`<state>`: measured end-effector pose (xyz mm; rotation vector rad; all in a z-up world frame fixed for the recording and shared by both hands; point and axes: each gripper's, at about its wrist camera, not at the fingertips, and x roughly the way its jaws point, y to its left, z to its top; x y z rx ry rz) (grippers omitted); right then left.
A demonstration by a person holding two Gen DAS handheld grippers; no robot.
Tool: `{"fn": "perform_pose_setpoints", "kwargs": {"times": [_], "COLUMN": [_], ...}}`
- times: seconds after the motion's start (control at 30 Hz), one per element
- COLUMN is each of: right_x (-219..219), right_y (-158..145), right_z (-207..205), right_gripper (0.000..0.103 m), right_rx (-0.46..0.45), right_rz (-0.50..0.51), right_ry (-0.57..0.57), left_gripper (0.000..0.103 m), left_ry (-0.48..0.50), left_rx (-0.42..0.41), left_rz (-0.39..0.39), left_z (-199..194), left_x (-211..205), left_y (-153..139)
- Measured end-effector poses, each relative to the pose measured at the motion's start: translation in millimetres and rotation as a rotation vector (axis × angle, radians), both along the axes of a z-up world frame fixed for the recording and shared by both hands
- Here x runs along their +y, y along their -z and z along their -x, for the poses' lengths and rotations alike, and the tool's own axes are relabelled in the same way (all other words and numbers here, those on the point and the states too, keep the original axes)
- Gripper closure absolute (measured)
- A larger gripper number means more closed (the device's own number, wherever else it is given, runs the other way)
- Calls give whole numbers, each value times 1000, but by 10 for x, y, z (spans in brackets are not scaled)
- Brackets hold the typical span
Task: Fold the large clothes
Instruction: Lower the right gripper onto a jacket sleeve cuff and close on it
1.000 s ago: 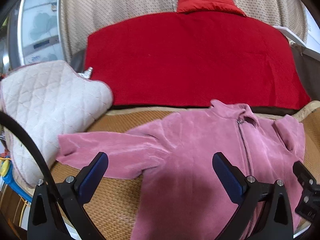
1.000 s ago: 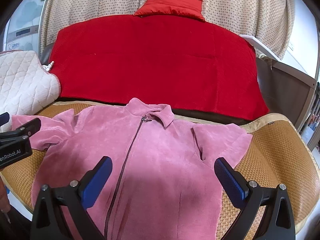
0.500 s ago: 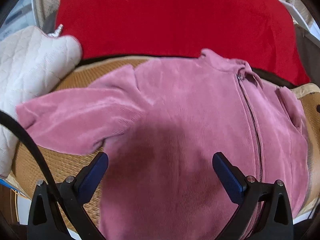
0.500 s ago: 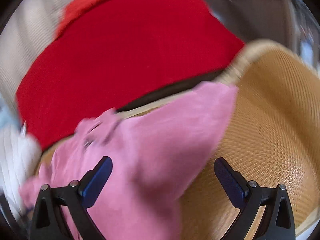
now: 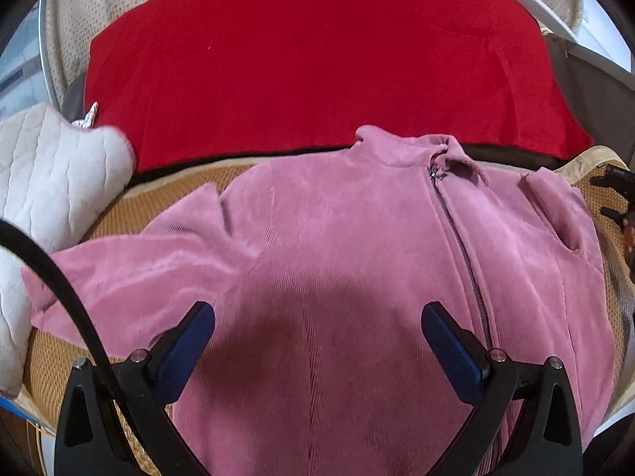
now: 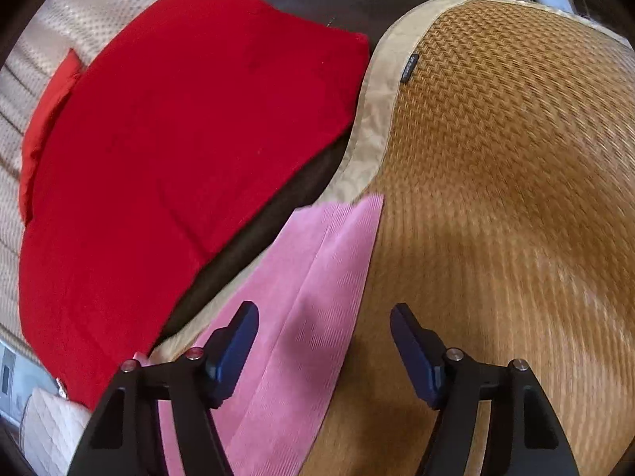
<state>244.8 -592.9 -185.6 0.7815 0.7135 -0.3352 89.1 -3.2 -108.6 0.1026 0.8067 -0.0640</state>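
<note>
The left gripper (image 5: 317,341) hovered released over the jacket (image 5: 357,258) (mid-mat), while the right gripper's (image 6: 323,337) closing jaws straddled its sleeve (image 6: 317,297) near the mat (image 6: 496,178) edge.

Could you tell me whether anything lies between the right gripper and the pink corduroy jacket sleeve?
Nothing visible does. The right gripper is closing, its fingers straddling the sleeve of the pink corduroy jacket, which lies flat on the woven straw mat.
</note>
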Motion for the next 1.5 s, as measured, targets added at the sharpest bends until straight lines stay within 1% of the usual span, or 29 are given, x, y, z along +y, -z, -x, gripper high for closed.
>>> {"fn": "perform_pose_setpoints", "kwargs": {"times": [0.2, 0.33, 0.37, 0.4, 0.43, 0.47, 0.5, 0.53, 0.57, 0.6, 0.67, 0.77, 0.8, 0.83, 0.9, 0.97, 1.03, 1.07, 1.1, 1.13, 1.17, 1.23, 1.27, 1.3, 1.33, 1.37, 1.4, 1.43, 1.5], "right_x": [-151, -127, -77, -41, 0, 54, 102, 180, 224, 258, 330, 519, 585, 658, 881, 1148, 1403, 1570, 1618, 1635, 1571, 1405, 1267, 1168, 1084, 976, 932, 926, 1047], "right_y": [151, 290, 297, 302, 297, 266, 233, 209, 195, 181, 107, -84, -140, -197, -333, -453, -543, -610, -623, -670, -717, -730, -665, -569, -497, -382, -324, -280, -329], "right_z": [-480, -750, -811, -837, -878, -910, -922, -944, -949, -946, -908, -780, -737, -691, -584, -526, -459, -406, -386, -337, -304, -292, -299, -300, -324, -304, -320, -372, -507], "right_gripper": [32, 47, 50, 53, 66, 82, 89, 93, 95, 95, 96, 96, 96, 96, 96, 96, 96, 96, 96, 94, 94, 92, 78, 62, 13, 1, 1, 1, 1], "right_rx": [84, 164, 177, 192, 213, 223, 229, 231, 215, 188, 128, 6, -17, -48, -144, -182, -191, -168, -169, -188, -187, -155, -140, -109, -80, -59, -61, -43, -6], "right_rz": [67, 114, 169, 192, 222, 257, 276, 308, 305, 281, 192, 89, 58, 5, -128, -165, -177, -138, -115, -92, -28, 86, 115, 100, 76, 36, 27, 60, 178], "right_ry": [-9, -38, -45, -55, -66, -79, -89, -110, -132, -154, -196, -278, -301, -329, -411, -478, -523, -525, -519, -497, -426, -335, -302, -284, -267, -225, -212, -233, -296], "left_gripper": [0, 0, 0, 0, 0, 0, 0, 0, 0, 0, 0, 0, 0, 0, 0, 0, 0, 0, 0, 0, 0, 0, 0, 0, 0, 0, 0, 0, 0], "left_ry": [11, 18, 20, 21, 20, 16, 12, 4, 0, -3, -4, -3, -6, -9, -21, -40, -58, -71, -81, -89, -96, -92, -87, -85, -82, -77, -74, -72, -61], "left_rx": [-18, -18, -18, -18, -17, -16, -16, -17, -19, -23, -34, -53, -59, -63, -67, -67, -65, -64, -66, -70, -70, -64, -67, -71, -76, -80, -80, -78, -69], "left_rz": [-51, -66, -70, -77, -80, -80, -76, -66, -58, -47, -39, -34, -32, -29, -19, 0, 12, 14, 18, 25, 29, 39, 35, 28, 20, 20, 26, 32, 46], "left_z": [-111, -126, -131, -133, -136, -145, -150, -148, -144, -130, -98, -32, -12, 0, 21, 35, 52, 61, 71, 86, 101, 121, 126, 127, 127, 125, 117, 111, 87], "left_x": [-109, -144, -150, -150, -142, -131, -123, -99, -80, -58, -38, 2, 22, 41, 107, 205, 299, 350, 390, 431, 465, 506, 506, 501, 491, 481, 465, 458, 410], "left_y": [39, 55, 64, 67, 70, 69, 61, 42, 30, 5, -33, -100, -123, -145, -171, -195, -204, -208, -210, -211, -211, -213, -214, -217, -226, -235, -242, -244, -241]}}
